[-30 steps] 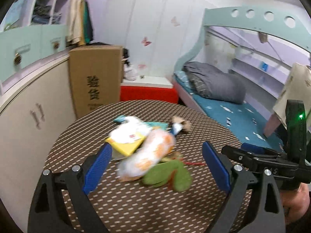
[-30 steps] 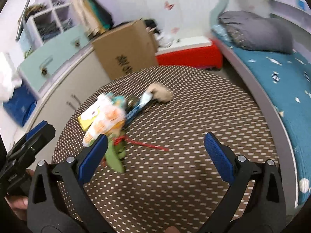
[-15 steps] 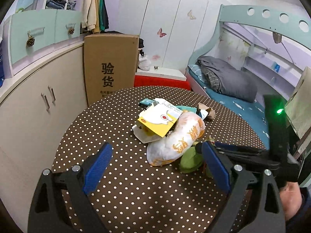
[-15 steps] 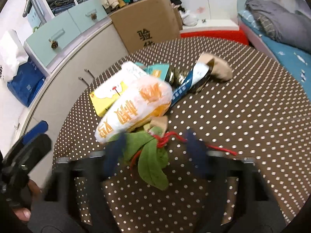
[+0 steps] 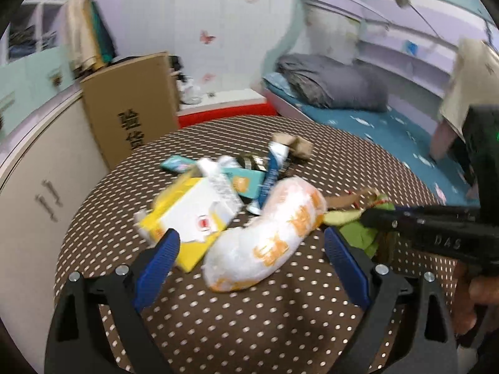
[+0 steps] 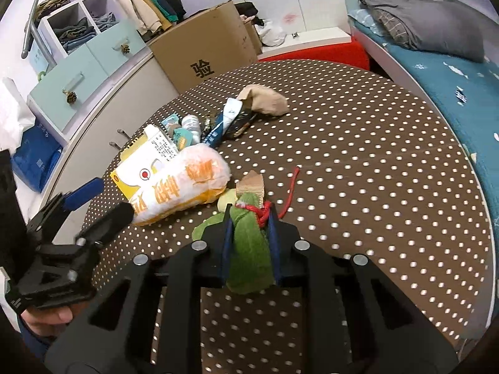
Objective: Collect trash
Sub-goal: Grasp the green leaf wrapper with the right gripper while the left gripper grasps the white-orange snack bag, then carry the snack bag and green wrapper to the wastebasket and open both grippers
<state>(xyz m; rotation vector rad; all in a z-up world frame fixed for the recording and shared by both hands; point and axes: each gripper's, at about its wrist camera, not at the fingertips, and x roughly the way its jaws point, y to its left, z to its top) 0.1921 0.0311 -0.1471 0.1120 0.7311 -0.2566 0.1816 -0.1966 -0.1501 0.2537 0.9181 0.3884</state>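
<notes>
A trash pile lies on the dotted brown table (image 6: 358, 187). It holds a white-and-orange plastic bag (image 6: 181, 184), a yellow-and-white box (image 6: 146, 162), a blue wrapper (image 6: 224, 121) and a beige crumpled wad (image 6: 268, 103). My right gripper (image 6: 250, 218) is closing, and its blue pads press on both sides of a green leaf bundle (image 6: 249, 249) tied with red string. In the left wrist view my left gripper (image 5: 249, 243) stands open and low over the table, with the near end of the bag (image 5: 274, 230) between its fingers and untouched. The bundle (image 5: 358, 230) shows there beside the right gripper's tip.
A tall cardboard box (image 6: 202, 46) stands behind the table against a rounded cabinet (image 6: 103, 118). A red bench (image 6: 327, 53) and a bed with a blue sheet (image 6: 452, 71) lie at the right. A hand (image 5: 474, 296) holds the right gripper.
The right gripper's jaws went from wide open to closed on the green bundle. Both grippers came down toward the pile, and the left one now straddles the bag's near end.
</notes>
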